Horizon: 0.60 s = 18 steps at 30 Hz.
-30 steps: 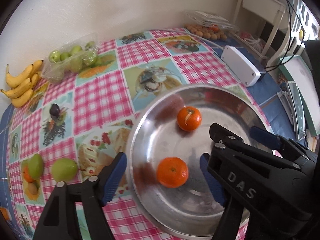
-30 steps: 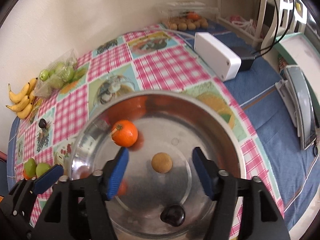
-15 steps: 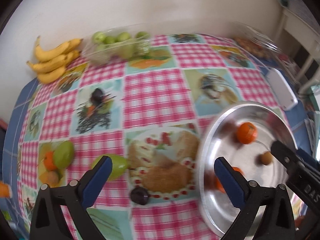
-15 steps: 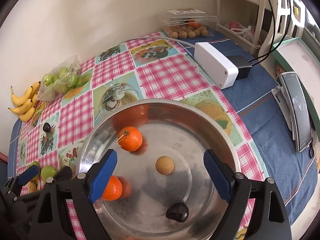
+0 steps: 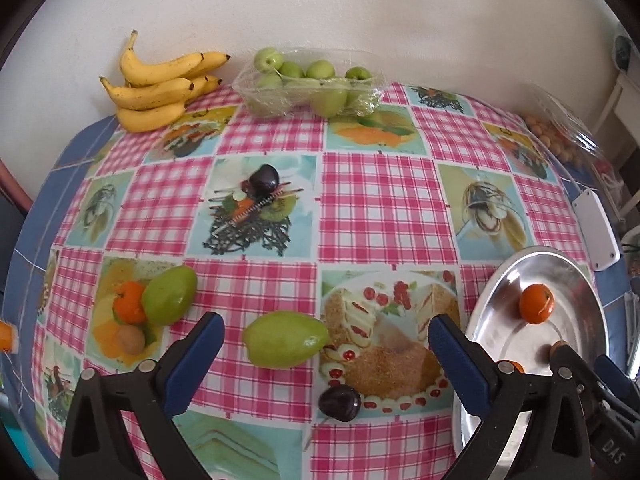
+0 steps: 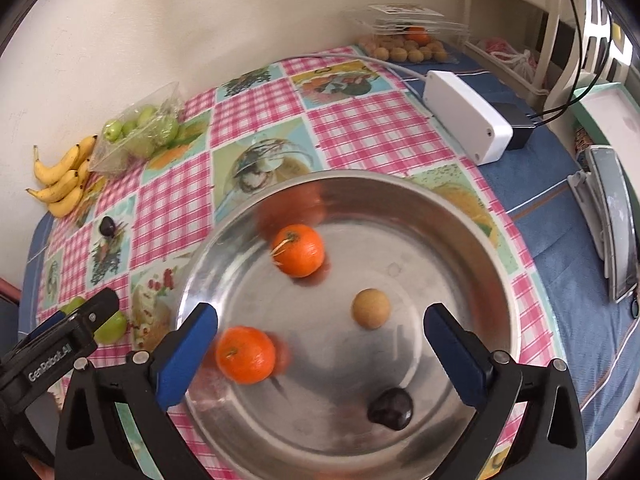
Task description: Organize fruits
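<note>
A: What sits in the round stainless-steel tray (image 6: 472, 216)?

B: Two orange tangerines, one toward the far side (image 6: 298, 250) and one nearer the left rim (image 6: 245, 355), plus a small round tan fruit (image 6: 371, 308) and a dark purple plum (image 6: 390, 403) close to the near edge. They lie apart from one another.

A: And the right gripper (image 6: 320, 332)?

B: It hangs over the tray, its blue-padded jaws spread wide after just opening, with nothing between them but the tray floor.

A: The left gripper (image 5: 326, 354)?

B: Also spread wide, having just been opening. It is above the pink checked tablecloth (image 5: 376, 200), to the left of the tray. A pale green pear-shaped fruit (image 5: 286, 339) lies on the cloth between its pads, which do not touch it.

A: Any other containers?

B: A clear plastic punnet (image 5: 308, 86) by the wall holds small green apples, with a bunch of yellow bananas (image 5: 160, 84) beside it. At the far right corner, a clear tray (image 6: 404, 42) holds small tan fruits.

A: Loose fruit?

B: A second green fruit (image 5: 169, 295) at left, and two more dark plums on the cloth, one just beyond the gripper's pads (image 5: 339, 402), one farther off (image 5: 264, 181).
</note>
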Motion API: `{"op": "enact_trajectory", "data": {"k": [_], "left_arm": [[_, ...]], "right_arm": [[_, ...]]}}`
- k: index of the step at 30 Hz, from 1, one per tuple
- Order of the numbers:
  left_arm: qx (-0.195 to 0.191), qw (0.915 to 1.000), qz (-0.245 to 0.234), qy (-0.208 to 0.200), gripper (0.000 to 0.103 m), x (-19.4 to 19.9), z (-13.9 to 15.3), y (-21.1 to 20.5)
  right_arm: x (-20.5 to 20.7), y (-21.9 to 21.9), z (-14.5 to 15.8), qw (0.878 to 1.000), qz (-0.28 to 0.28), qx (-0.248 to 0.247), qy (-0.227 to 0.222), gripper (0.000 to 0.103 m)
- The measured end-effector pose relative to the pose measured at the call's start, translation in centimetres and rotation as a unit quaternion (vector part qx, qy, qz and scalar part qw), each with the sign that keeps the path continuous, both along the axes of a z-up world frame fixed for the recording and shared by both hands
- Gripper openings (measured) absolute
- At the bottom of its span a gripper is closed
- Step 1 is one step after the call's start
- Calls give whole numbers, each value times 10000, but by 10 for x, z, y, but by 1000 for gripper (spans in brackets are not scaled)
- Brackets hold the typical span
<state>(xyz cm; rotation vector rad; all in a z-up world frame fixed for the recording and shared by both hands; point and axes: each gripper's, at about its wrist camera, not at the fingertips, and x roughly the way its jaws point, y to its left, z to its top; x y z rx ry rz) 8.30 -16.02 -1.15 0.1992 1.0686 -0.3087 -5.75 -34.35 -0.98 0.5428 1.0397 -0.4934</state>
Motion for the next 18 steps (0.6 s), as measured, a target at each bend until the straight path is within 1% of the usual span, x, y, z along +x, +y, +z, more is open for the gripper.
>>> {"op": "enact_trajectory", "data": {"k": [4,8,10,12,14,17,18], "left_arm": [[86,9998,-1,-162,103,0,4,4],[259,9993,55,-274,103,0,9,11],[327,9990,72,-294,103,0,10,15],[310,9989,82,-342,103,-3,13,22],[355,9985,164,-371,103,-4,14,29],[529,9970,330,-458,103,-7,18,39],[511,9970,349,-469,103,-8,19,44]], "right_arm": [[1,9,5,9999,109,-9,-98,103],[4,20,9,9995,215,-222,-66,103],[5,25,9,9992,239,-313,23,103],[7,33,11,9980,319,-531,144,103],[6,39,13,9971,391,-635,117,103],[4,48,17,9967,438,-681,55,103],[4,51,19,9965,436,-717,38,103]]}}
